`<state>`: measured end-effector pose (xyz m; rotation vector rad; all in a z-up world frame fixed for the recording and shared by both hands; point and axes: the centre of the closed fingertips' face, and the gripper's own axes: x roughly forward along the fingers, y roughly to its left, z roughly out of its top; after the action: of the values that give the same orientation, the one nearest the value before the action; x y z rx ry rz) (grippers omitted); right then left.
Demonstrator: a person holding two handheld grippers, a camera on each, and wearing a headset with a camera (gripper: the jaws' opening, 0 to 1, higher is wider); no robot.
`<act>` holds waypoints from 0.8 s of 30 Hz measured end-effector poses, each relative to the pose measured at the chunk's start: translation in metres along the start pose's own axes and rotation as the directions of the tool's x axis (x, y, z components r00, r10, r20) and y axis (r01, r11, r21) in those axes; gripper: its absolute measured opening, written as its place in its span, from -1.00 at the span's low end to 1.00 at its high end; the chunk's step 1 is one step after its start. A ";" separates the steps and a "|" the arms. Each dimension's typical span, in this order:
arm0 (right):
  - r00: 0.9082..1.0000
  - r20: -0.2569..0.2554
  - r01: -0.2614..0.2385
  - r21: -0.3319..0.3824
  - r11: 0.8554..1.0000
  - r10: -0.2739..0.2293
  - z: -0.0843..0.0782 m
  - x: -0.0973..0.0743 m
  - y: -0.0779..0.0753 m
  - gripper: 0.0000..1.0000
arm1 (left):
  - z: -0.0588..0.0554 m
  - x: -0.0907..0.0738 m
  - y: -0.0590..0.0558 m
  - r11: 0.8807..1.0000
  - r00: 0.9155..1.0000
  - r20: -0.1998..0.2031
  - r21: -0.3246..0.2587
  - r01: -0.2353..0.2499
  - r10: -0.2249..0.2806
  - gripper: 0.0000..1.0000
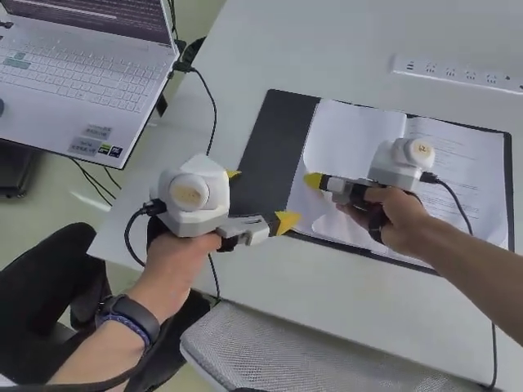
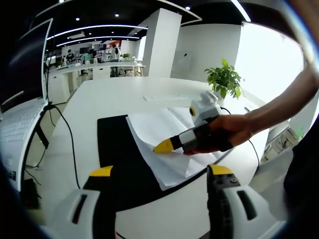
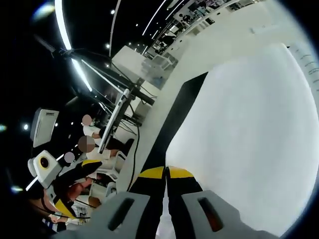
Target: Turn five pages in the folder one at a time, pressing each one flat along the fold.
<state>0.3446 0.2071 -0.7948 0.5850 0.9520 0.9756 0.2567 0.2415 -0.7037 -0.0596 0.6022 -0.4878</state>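
Left tongs spread, near one open folder on the tabletop.
Right tongs, pressed together, seemingly pinch one page at its left edge; the folder's long side runs left to right.

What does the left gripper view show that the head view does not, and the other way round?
Left gripper view: a potted plant and a white pillar in the background. Head view: a wristband on the person's arm and a mesh chair seat. Both: the black folder lying open, its white page, and the right gripper, shut on that page's left edge.
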 end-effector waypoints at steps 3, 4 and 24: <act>1.000 -0.010 0.012 0.006 1.000 -0.012 -0.003 0.005 -0.008 -1.00 | -0.003 -0.001 0.000 1.000 1.000 -0.005 -0.004 -0.004 0.004 0.48; 1.000 -0.012 0.015 0.009 1.000 -0.015 -0.004 0.005 -0.010 -1.00 | -0.004 -0.002 0.000 1.000 1.000 -0.006 -0.004 -0.004 0.004 0.48; 1.000 0.001 0.028 0.051 0.998 -0.028 -0.010 0.014 -0.015 -0.91 | -0.013 0.001 -0.004 1.000 1.000 -0.024 -0.020 -0.004 0.003 0.48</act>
<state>0.3458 0.2125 -0.8173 0.6138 0.9841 0.9276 0.2482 0.2385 -0.7146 -0.0718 0.6311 -0.4794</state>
